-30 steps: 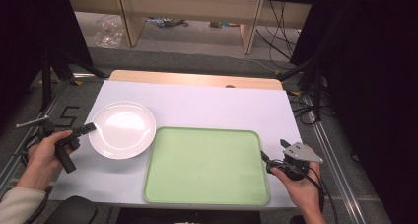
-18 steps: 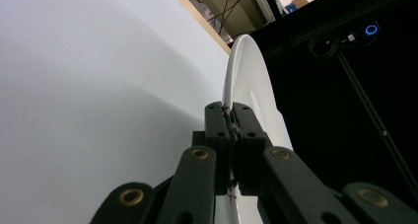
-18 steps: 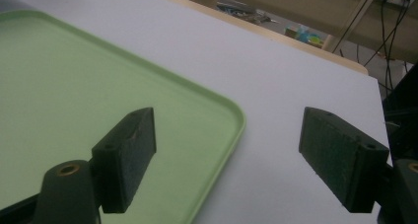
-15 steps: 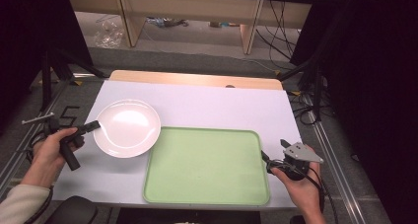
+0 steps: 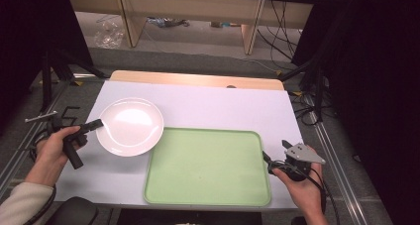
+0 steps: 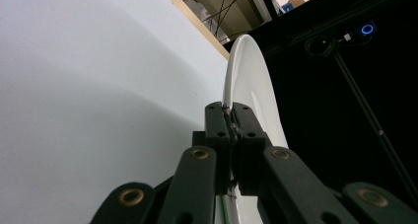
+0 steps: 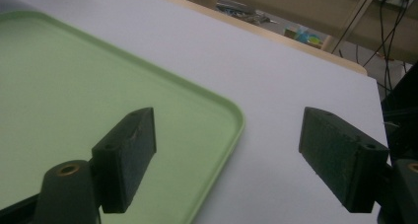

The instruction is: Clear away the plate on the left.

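Right gripper (image 5: 267, 158): jaws wide apart, holding nothing, poised at the right edge of the green tray (image 5: 208, 165) — a stray nudge could shove the tray.
Left gripper (image 5: 96, 124): clenched on the near-left rim of the white plate (image 5: 130, 126).
Plate: lifted, its right edge overlapping the tray's far-left corner.
Risk: a thin rim pinch — the plate could tip, slip out, or knock the tray lip.
Table (image 5: 218, 106): hard surface; a drop could chip it.

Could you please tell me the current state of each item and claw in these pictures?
White plate: empty, gripped at its rim, one edge over the tray's corner.
Green tray: empty, flat on the table.
Left claw: shut on the plate's rim.
Right claw: open, at the tray's edge, holding nothing.
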Demonstrator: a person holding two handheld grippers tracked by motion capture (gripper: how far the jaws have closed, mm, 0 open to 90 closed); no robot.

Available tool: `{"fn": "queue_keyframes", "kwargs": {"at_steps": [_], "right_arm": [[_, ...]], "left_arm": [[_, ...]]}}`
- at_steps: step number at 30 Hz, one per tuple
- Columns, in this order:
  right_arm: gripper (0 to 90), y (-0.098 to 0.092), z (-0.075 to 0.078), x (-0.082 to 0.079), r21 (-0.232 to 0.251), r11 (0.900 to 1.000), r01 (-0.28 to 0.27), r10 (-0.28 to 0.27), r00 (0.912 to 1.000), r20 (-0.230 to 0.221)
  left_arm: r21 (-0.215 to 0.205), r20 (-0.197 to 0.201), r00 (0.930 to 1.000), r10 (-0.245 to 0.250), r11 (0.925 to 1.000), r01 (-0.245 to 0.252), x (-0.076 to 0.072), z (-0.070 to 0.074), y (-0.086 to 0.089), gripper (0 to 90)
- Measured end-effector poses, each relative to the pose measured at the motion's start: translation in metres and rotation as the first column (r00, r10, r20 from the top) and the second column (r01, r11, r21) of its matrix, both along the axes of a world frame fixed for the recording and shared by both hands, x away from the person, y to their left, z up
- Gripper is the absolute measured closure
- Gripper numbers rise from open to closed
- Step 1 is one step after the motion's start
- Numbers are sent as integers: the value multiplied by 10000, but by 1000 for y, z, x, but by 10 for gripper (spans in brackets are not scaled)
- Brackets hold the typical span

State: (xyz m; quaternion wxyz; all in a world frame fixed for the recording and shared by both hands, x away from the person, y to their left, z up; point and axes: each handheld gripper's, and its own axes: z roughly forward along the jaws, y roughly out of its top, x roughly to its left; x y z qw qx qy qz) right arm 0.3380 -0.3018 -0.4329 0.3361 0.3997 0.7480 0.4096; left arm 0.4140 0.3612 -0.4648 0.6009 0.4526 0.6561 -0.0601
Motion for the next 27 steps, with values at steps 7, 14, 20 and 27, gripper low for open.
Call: {"fn": "queue_keyframes", "kwargs": {"at_steps": [7, 14, 20, 27], "right_arm": [[228, 0, 0, 0, -1, 10000, -16, 16, 10000, -54], [228, 0, 0, -1, 79, 10000, -15, 16, 9999, -133], [228, 0, 1, -1, 17, 10000, -18, 18, 9998, -207], [228, 0, 1, -1, 11, 10000, -16, 16, 9998, -211]], "left_arm": [[18, -10, 10000, -24, 10000, 24, 1, 1, -3, 866], [-53, 58, 10000, -62, 10000, 63, 4, 2, -7, 867], [-40, 11, 9998, -180, 9998, 180, 6, 4, -12, 867], [-76, 31, 9998, -220, 9997, 220, 8, 5, -16, 866]]}}
